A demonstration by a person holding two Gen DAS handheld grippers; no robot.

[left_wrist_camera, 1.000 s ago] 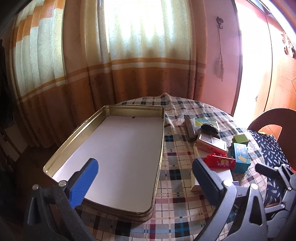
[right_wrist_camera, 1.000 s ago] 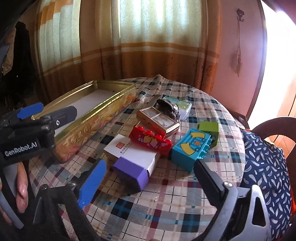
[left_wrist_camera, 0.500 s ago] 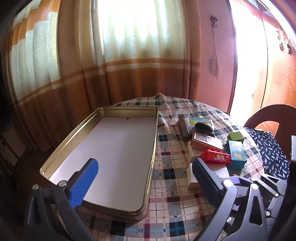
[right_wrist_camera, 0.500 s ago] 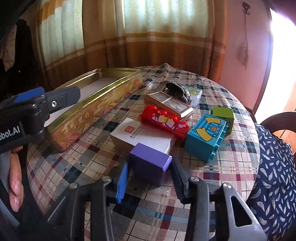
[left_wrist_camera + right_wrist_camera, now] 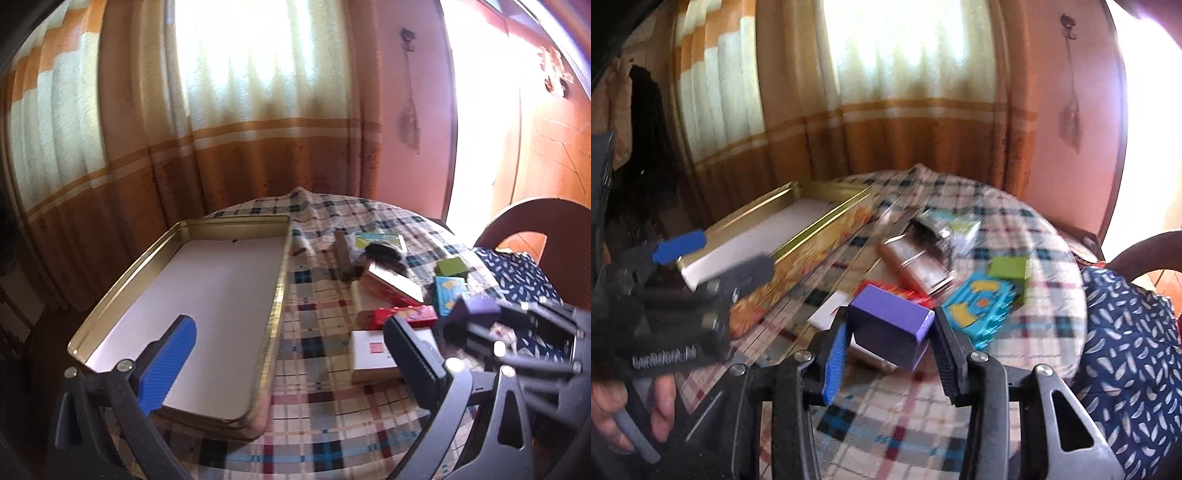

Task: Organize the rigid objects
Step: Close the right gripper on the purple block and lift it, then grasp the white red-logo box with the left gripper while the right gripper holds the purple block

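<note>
A round table under a plaid cloth point(image 5: 1015, 236) fills the middle of both views, with orange-striped curtains point(image 5: 258, 122) behind it. The purple block point(image 5: 890, 326) sits low in the centre of my right-wrist view, clamped between the two pads of my right gripper point(image 5: 888, 354), blue pad on its left face, black pad on its right, and it is lifted clear of the cloth. Just behind it lie a white box point(image 5: 831, 306), a red toy brick point(image 5: 908, 293) and a turquoise brick point(image 5: 982, 314); a green cube point(image 5: 1008, 267) sits further up and right. The gold tin point(image 5: 184, 306) lies at left, only its white lining showing inside. My left gripper point(image 5: 291, 350) hangs over the tin's near end, jaws spread wide with nothing between them.
</note>
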